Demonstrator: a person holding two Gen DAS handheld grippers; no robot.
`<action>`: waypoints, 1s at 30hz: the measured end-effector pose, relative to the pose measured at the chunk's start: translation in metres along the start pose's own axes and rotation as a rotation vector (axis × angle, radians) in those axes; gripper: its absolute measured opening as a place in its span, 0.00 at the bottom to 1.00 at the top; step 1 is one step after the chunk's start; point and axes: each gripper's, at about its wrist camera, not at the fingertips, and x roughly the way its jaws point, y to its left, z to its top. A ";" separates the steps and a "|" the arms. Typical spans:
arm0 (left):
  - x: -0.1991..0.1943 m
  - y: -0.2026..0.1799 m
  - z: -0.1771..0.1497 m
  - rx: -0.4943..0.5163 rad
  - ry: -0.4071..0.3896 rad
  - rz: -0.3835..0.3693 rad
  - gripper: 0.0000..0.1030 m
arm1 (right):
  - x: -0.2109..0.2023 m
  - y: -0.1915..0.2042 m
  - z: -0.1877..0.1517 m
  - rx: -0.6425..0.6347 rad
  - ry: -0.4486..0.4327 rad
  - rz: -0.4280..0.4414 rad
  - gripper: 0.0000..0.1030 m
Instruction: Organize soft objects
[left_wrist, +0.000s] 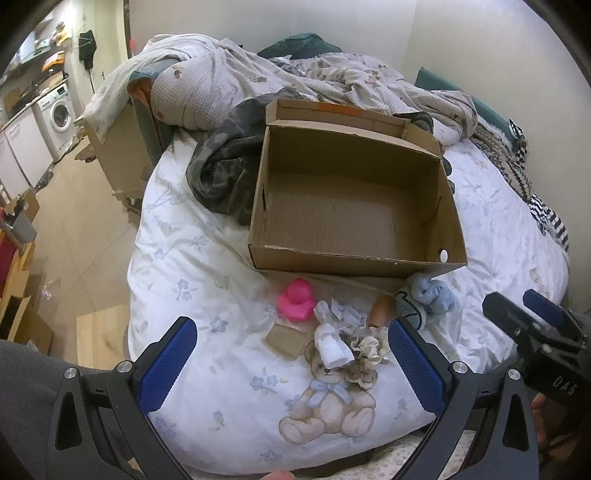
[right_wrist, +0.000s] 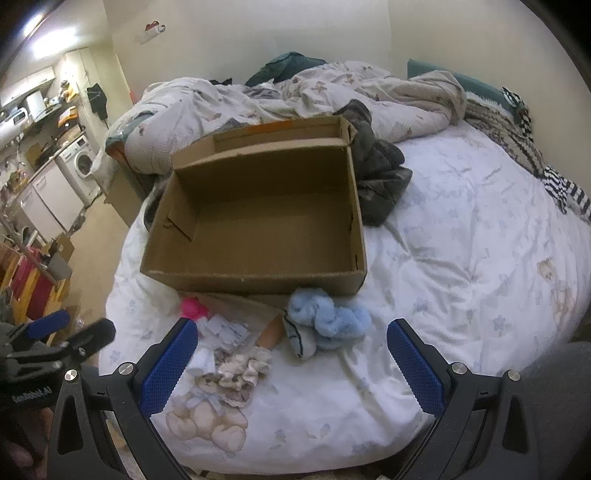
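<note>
I am seeing the pink duck (left_wrist: 295, 300) whole only from the left wrist, lying with the blue sock (right_wrist: 325, 320) just before the empty box (left_wrist: 354, 201), bare quilt (right_wrist: 461, 258) right of the box, while both grippers, left (left_wrist: 291, 363) and right (right_wrist: 291, 363), are hovering released.

cream walls (right_wrist: 258, 44), tan floor (left_wrist: 85, 236), rumpled bed (right_wrist: 461, 240), white washing machine (left_wrist: 59, 110) at far left

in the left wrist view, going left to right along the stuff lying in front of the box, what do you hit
pink rubber duck → white cloth bundle → cream frilly scrunchie → blue fluffy sock. All lie on the white bedspread, outside the empty cardboard box.
</note>
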 end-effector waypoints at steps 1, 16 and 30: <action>0.000 -0.001 0.000 -0.003 0.006 0.006 1.00 | 0.000 -0.001 0.003 0.007 0.001 0.010 1.00; 0.017 0.002 0.057 0.024 0.080 0.062 1.00 | 0.025 -0.017 0.057 0.057 0.105 0.096 1.00; 0.096 0.034 0.071 -0.055 0.283 0.123 1.00 | 0.101 -0.032 0.072 0.005 0.308 0.084 1.00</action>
